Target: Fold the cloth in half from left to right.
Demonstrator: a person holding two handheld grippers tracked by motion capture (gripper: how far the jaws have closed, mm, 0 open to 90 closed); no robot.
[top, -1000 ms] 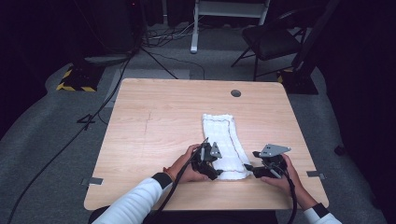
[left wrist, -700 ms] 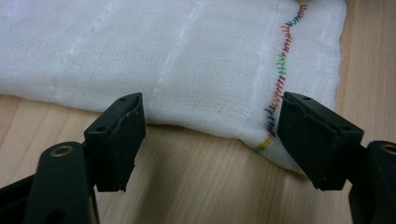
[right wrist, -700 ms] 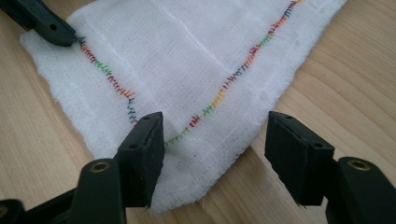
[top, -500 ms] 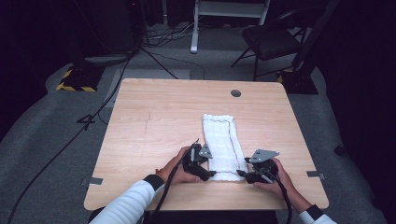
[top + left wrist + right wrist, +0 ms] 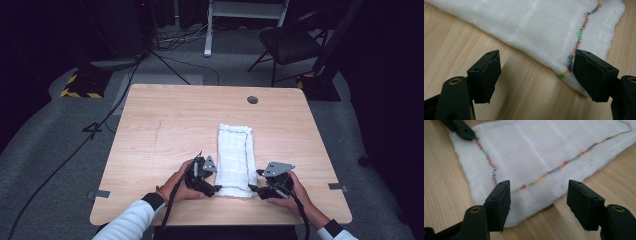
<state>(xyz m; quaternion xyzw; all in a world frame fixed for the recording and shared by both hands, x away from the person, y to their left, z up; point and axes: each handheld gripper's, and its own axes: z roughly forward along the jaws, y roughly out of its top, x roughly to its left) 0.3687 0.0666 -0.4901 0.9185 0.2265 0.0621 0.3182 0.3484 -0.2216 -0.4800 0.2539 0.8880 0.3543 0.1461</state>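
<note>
In the high view, a folded white cloth point(image 5: 234, 159) lay lengthwise on the wooden worktop point(image 5: 165, 125), its near short edge between the left gripper point(image 5: 212, 188) and the right gripper point(image 5: 253, 187), each at a near corner. No container stood on the worktop.

In the left gripper view, the fingers point(image 5: 486, 75) stood apart and clamped nothing; the right-hand one sat at the cloth's point(image 5: 544, 27) corner by the coloured stitching point(image 5: 577, 40), the other over bare wood. Closing from there would likely have pinched only the corner's tip, or only the top layer, so the fold could have slipped open.

In the right gripper view, the fingers point(image 5: 584, 205) were likewise apart, straddling the near corner of the cloth point(image 5: 544, 157) without gripping it, and the tip of the other gripper point(image 5: 459, 128) sat at the far corner. If one side caught less fabric than the other, lifting would probably have skewed the cloth or dragged it across the worktop point(image 5: 439, 182).
</note>
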